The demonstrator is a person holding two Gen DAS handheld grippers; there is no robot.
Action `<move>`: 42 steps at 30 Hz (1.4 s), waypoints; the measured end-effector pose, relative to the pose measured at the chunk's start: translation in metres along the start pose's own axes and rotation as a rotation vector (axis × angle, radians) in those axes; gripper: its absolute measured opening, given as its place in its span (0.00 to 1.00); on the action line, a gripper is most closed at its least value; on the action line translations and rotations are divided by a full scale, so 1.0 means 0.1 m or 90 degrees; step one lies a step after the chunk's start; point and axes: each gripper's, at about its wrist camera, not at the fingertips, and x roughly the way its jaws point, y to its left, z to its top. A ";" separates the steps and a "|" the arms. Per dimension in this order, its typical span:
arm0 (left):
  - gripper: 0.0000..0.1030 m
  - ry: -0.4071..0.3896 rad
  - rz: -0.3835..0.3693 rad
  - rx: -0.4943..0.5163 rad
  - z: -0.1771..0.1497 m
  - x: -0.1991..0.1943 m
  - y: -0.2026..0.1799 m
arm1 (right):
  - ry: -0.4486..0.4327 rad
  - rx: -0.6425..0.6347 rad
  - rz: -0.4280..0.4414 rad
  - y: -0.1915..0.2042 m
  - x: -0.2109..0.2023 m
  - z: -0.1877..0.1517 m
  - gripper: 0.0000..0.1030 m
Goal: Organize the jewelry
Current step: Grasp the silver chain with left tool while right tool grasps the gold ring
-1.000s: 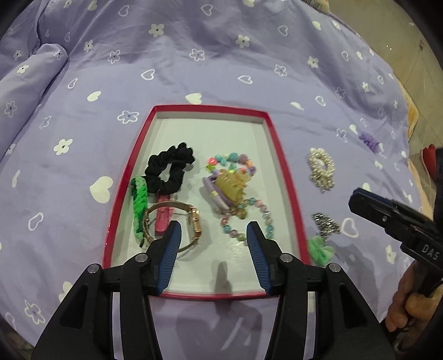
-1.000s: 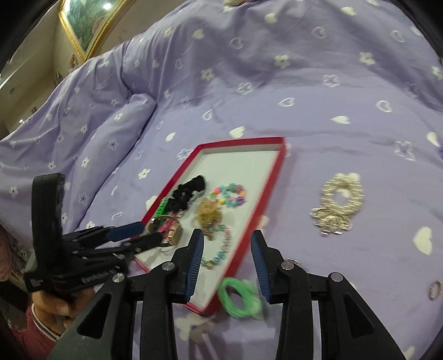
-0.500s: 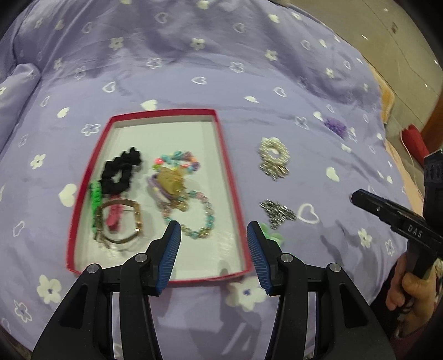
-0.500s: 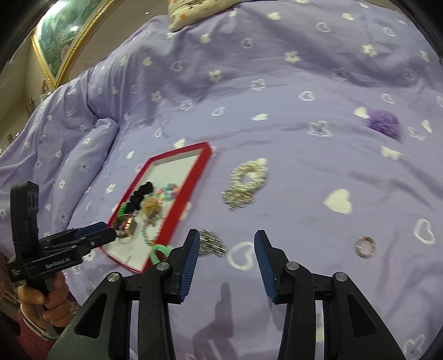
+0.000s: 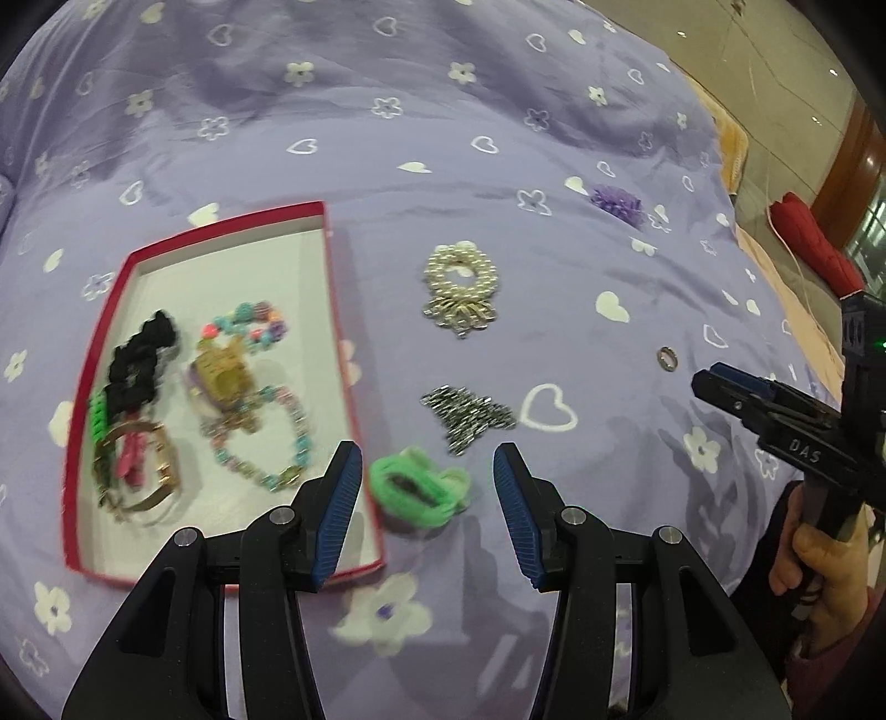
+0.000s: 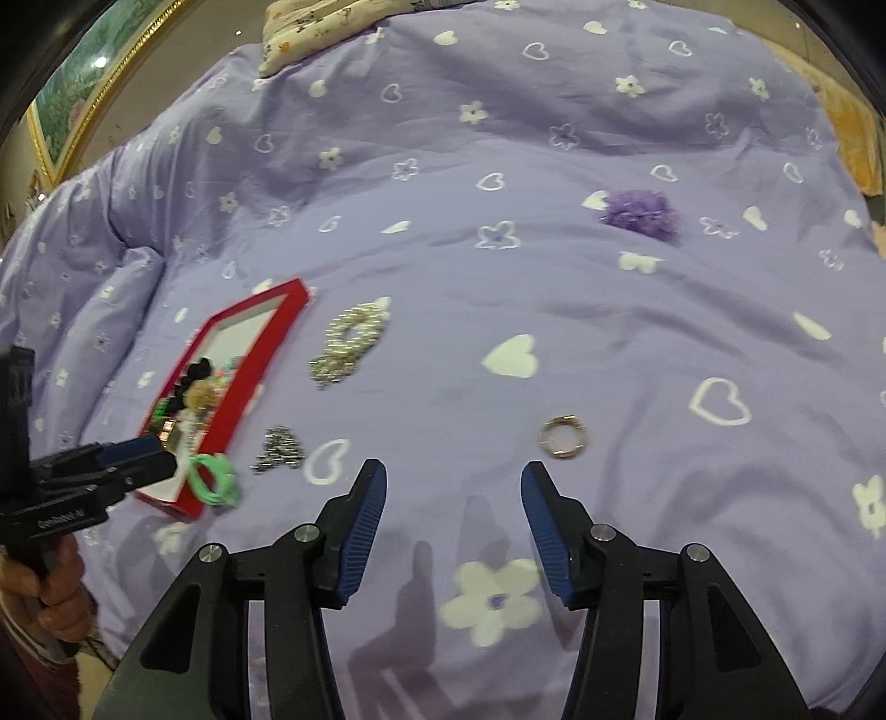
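A red-rimmed white tray (image 5: 332,288) lies on the purple bedspread and holds a black scrunchie (image 5: 141,354), bead bracelets (image 5: 260,437), a gold bangle (image 5: 138,476) and a clip. My left gripper (image 5: 426,487) is open, with a green hair tie (image 5: 415,487) lying between its fingertips just right of the tray. A silver clip (image 5: 468,415), a pearl scrunchie (image 5: 462,277), a small ring (image 5: 667,358) and a purple scrunchie (image 5: 617,200) lie loose on the bed. My right gripper (image 6: 451,515) is open and empty; the ring (image 6: 562,437) lies just beyond its right finger.
The bed's right edge drops to a tiled floor with a red cushion (image 5: 814,243). A patterned pillow (image 6: 332,27) lies at the bed's far end. A framed picture (image 6: 83,94) hangs at the left. The tray (image 6: 255,354) also shows in the right wrist view.
Both grippers have swung right, away from the tray. My left now frames the green hair tie; my right has moved from the tray's edge toward the ring.
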 end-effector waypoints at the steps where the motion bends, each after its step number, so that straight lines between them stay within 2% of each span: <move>1: 0.47 0.004 -0.002 0.002 0.03 0.05 -0.03 | 0.000 -0.002 -0.007 -0.02 0.01 0.00 0.51; 12: 0.47 0.044 0.005 0.050 0.20 0.54 -0.27 | 0.024 -0.002 -0.045 -0.21 0.28 0.08 0.51; 17: 0.47 0.081 0.014 0.058 0.18 0.78 -0.29 | 0.045 -0.006 -0.063 -0.27 0.44 0.09 0.51; 20: 0.46 0.079 0.012 0.062 0.15 0.83 -0.29 | 0.054 -0.006 -0.062 -0.29 0.52 0.06 0.51; 22: 0.41 0.073 0.011 0.066 0.15 0.83 -0.29 | 0.050 -0.007 -0.063 -0.29 0.53 0.05 0.50; 24: 0.29 0.067 0.016 0.066 0.15 0.83 -0.27 | 0.047 -0.006 -0.064 -0.30 0.55 0.06 0.49; 25: 0.26 0.065 0.017 0.064 0.15 0.83 -0.25 | 0.045 -0.004 -0.065 -0.30 0.55 0.07 0.47; 26: 0.20 0.063 0.015 0.059 0.15 0.83 -0.23 | 0.044 -0.003 -0.070 -0.31 0.55 0.07 0.39; 27: 0.19 0.061 0.013 0.055 0.16 0.82 -0.20 | 0.042 -0.001 -0.075 -0.32 0.55 0.08 0.28; 28: 0.19 0.059 0.004 0.048 0.16 0.80 -0.17 | 0.040 0.004 -0.076 -0.34 0.54 0.08 0.22; 29: 0.17 0.057 -0.001 0.043 0.15 0.79 -0.16 | 0.040 0.011 -0.073 -0.36 0.53 0.08 0.23; 30: 0.10 0.056 -0.004 0.040 0.16 0.78 -0.15 | 0.039 0.016 -0.067 -0.37 0.52 0.08 0.23; 33: 0.09 0.055 -0.014 0.032 0.15 0.76 -0.16 | 0.036 0.014 -0.064 -0.35 0.49 0.08 0.23; 42: 0.09 0.022 -0.024 0.020 0.07 0.49 -0.13 | 0.028 0.001 0.001 -0.06 0.37 0.07 0.23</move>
